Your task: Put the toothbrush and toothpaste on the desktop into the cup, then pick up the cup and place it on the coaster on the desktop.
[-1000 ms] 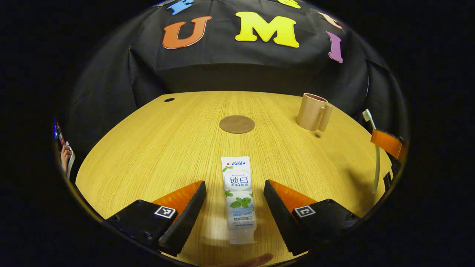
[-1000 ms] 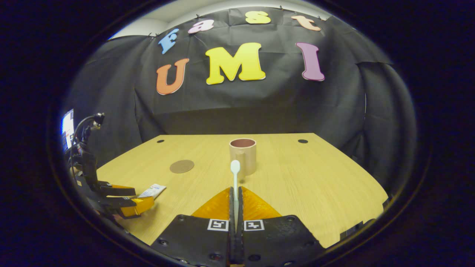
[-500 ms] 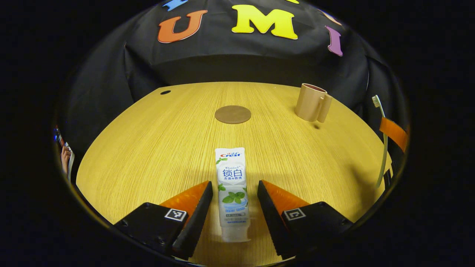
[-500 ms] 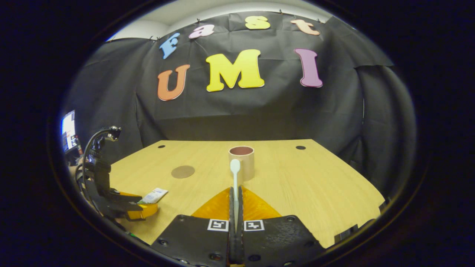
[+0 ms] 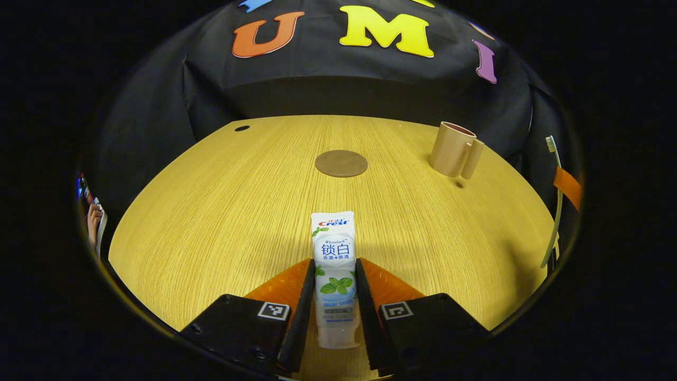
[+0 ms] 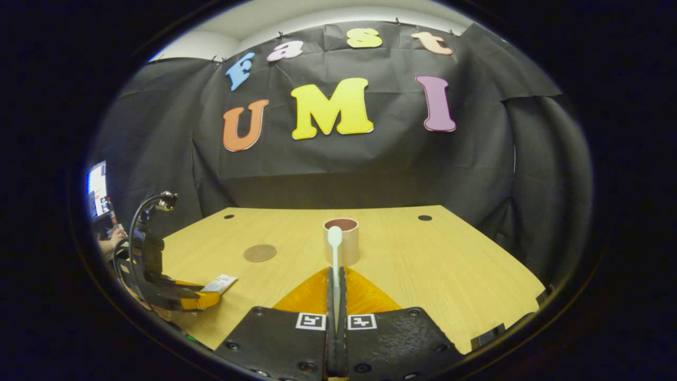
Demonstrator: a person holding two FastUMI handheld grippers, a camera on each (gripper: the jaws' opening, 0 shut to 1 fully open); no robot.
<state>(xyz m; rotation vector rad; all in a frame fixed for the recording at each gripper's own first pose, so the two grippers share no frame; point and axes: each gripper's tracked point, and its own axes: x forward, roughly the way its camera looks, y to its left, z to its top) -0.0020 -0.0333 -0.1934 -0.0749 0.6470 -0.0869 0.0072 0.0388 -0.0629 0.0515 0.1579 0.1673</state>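
A white toothpaste tube [image 5: 334, 272] lies flat on the wooden desktop [image 5: 222, 211], cap end toward me, and my left gripper [image 5: 333, 267] is shut on its lower half. My right gripper [image 6: 336, 272] is shut on a pale toothbrush [image 6: 335, 254] that points forward, its head up in front of the beige cup [image 6: 346, 241]. In the left gripper view the cup [image 5: 455, 150] stands upright at the far right, handle toward me, and the brown round coaster [image 5: 341, 163] lies mid-table beyond the tube. The toothbrush [image 5: 552, 201] also hangs at that view's right edge.
In the right gripper view the coaster [image 6: 259, 253] lies left of the cup, and the left gripper [image 6: 185, 296] sits low at the left with the tube end [image 6: 219, 284]. Cable holes [image 6: 424, 217] mark the desktop's far corners. A screen [image 6: 96, 188] glows at far left.
My left gripper's fingers have come together from wide apart onto the toothpaste tube. My right gripper has risen a little with the toothbrush, staying lined up with the cup.
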